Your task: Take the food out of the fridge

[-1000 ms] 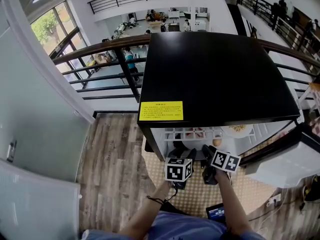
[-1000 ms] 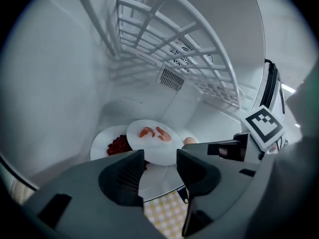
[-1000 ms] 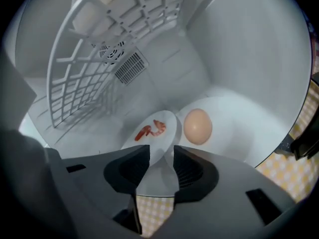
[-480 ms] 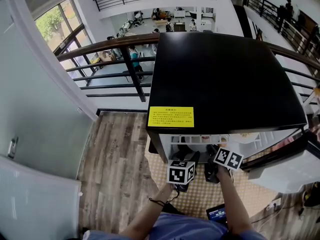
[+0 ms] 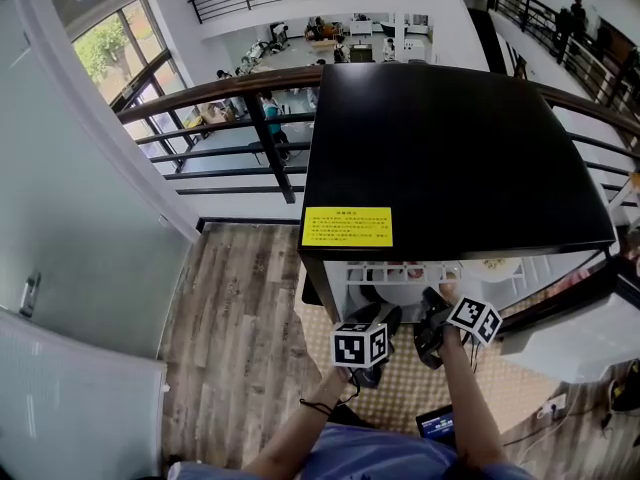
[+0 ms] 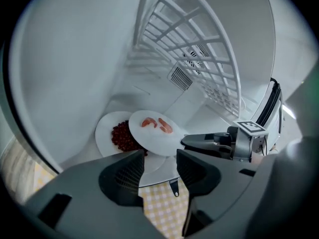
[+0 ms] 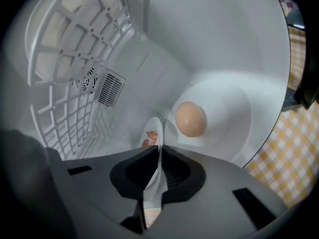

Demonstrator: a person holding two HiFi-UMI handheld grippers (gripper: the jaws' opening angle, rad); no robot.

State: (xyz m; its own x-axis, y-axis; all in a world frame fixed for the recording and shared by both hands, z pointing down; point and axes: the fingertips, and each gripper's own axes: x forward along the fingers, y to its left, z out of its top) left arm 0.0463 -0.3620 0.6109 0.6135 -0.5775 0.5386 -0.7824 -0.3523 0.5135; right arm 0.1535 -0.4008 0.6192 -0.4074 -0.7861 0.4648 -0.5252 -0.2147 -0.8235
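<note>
Right hand-held gripper [image 7: 158, 152], jaws just closing, pinches the rim of the shrimp plate [image 6: 155, 135]; left hand-held gripper [image 6: 160, 159] beside it gapes empty.

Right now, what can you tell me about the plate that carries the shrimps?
The plate is round, white, smooth like ceramic, with two pink shrimps on it. It hangs tilted inside the fridge, over a second plate of red berries. The right gripper has just closed its fingers on its rim.
</note>
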